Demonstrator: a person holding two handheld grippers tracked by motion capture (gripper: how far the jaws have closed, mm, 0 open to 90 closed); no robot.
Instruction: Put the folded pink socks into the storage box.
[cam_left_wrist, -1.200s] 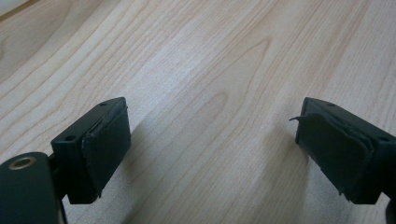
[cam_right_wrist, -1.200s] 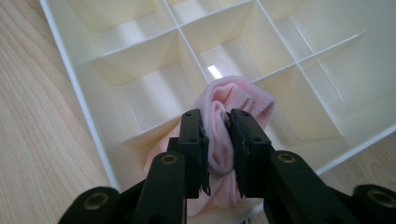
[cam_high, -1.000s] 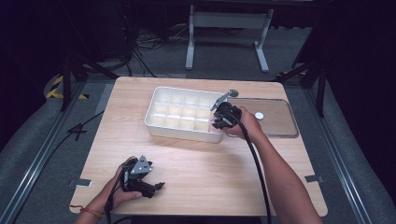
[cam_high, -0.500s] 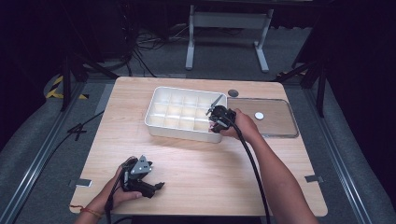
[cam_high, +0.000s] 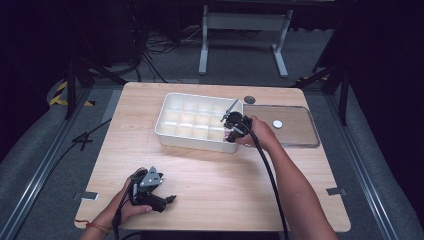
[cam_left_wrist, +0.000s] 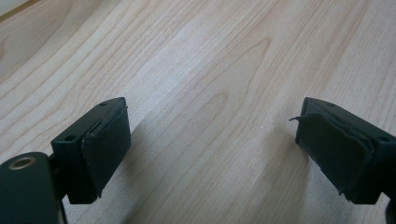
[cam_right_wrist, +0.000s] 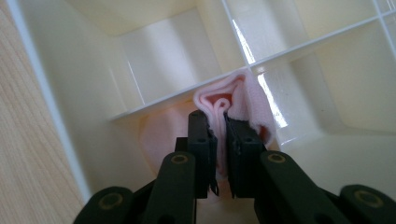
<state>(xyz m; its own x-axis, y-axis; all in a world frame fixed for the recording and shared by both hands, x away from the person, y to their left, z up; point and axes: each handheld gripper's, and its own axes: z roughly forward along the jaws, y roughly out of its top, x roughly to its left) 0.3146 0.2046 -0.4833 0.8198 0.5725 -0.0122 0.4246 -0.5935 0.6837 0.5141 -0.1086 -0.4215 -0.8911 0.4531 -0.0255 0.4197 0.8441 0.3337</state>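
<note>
Right gripper view shows a folded pink cloth (cam_right_wrist: 233, 100) pinched between the jaws of the right gripper (cam_right_wrist: 221, 128), held in a corner compartment of the white divided tray (cam_right_wrist: 159, 51). From the high view, that tray (cam_high: 175, 137) sits on the pale wooden worktop (cam_high: 225, 170) beside a clear lid (cam_high: 295, 135). The left gripper (cam_high: 162, 200) rests near the front edge, jaws wide apart on nothing, with grey floor (cam_high: 30, 165) and dark room beyond.

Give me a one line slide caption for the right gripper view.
Right gripper pinches a folded pink cloth inside a compartment of the white divided tray.
</note>
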